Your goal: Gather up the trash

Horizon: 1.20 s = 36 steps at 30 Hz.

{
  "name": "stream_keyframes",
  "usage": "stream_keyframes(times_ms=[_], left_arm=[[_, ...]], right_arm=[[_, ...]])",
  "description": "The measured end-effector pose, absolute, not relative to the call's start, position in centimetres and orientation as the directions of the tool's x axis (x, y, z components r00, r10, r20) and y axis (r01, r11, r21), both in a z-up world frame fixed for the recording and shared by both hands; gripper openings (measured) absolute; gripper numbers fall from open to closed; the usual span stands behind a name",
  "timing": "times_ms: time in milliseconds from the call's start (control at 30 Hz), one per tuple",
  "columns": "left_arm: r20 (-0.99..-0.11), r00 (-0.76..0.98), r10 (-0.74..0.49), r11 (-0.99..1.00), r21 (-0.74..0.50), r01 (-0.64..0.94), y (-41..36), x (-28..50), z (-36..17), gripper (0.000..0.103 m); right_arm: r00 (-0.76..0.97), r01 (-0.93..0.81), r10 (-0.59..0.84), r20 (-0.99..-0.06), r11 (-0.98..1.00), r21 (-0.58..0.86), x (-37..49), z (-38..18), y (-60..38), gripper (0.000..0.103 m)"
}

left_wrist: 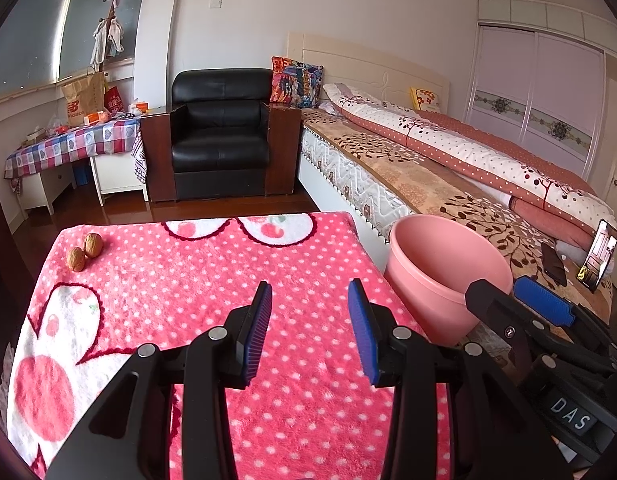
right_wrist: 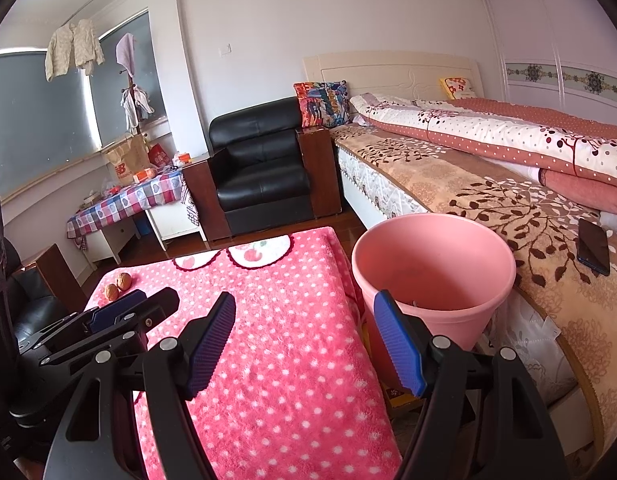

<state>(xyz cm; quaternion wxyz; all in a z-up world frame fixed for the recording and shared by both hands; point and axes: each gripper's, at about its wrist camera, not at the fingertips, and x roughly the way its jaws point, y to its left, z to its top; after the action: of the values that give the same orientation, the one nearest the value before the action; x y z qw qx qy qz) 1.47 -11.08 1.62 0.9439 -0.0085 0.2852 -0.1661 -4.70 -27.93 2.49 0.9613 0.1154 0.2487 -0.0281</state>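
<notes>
Both tongs spread apart, holding nothing: left tongs over the pink surface, right tongs near pink bucket. Two walnuts at far corner.

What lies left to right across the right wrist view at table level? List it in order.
left hand-held gripper → walnuts → pink dotted table cover → pink bucket → dark phone on the bed.

Both tongs, left and right, hover side by side (jaws spread, nothing held).
</notes>
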Motion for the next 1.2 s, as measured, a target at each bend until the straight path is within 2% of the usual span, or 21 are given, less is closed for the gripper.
stream_keyframes(times_ms=[1200], left_arm=[[-0.535, 0.784, -0.314, 0.944, -0.093, 0.315, -11.12, 1.84, 1.47, 0.04]], right_arm=[[0.864, 0.108, 0.005, -0.503, 0.975, 0.195, -4.23, 2.23, -27.47, 0.071]])
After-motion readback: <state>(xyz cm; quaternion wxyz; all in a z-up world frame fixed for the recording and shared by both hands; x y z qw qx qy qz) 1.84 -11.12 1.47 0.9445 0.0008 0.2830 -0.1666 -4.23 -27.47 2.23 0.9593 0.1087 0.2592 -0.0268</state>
